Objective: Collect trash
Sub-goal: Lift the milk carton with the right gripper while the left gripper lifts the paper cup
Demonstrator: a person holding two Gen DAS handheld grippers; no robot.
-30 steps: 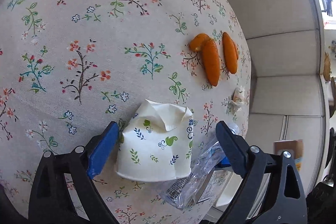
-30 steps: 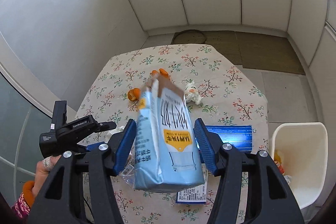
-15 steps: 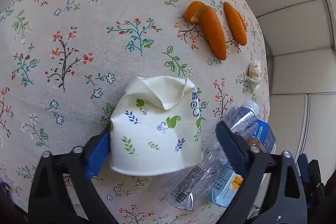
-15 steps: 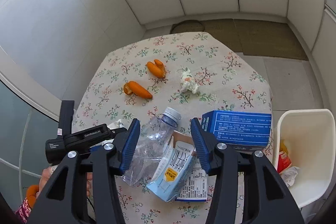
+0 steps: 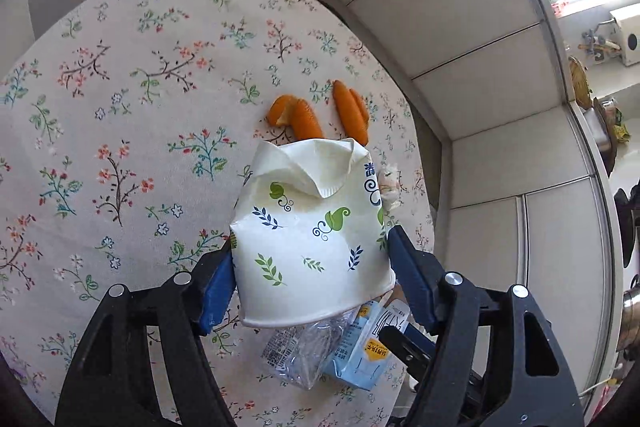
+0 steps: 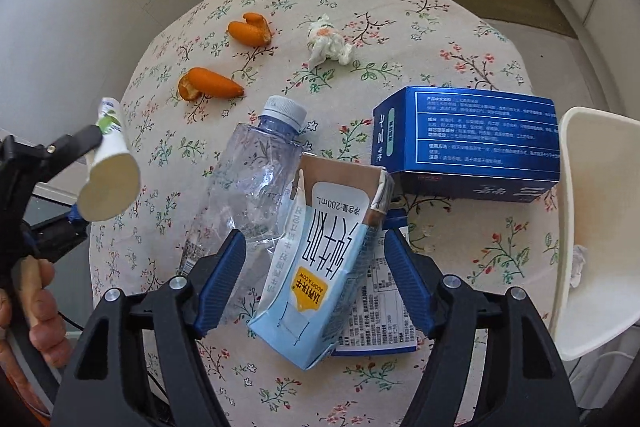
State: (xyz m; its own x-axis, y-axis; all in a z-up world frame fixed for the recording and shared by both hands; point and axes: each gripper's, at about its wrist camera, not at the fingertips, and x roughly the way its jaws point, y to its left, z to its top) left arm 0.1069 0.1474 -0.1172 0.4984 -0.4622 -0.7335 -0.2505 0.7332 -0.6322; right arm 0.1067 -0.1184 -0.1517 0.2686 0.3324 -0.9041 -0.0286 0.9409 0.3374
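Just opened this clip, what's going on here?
A person with a gripper in each hand is clearing trash off a floral table. The left gripper grips a crumpled paper cup, lifted off the cloth. The right gripper is opening around a milk carton lying against a plastic bottle. Orange peels, a tissue and a blue box remain; a white bin stands at the table's edge.

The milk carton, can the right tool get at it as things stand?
Probably yes. The right tool already straddles the milk carton with its jaws opening and nothing above it; only the bottle leaning alongside crowds one pad.
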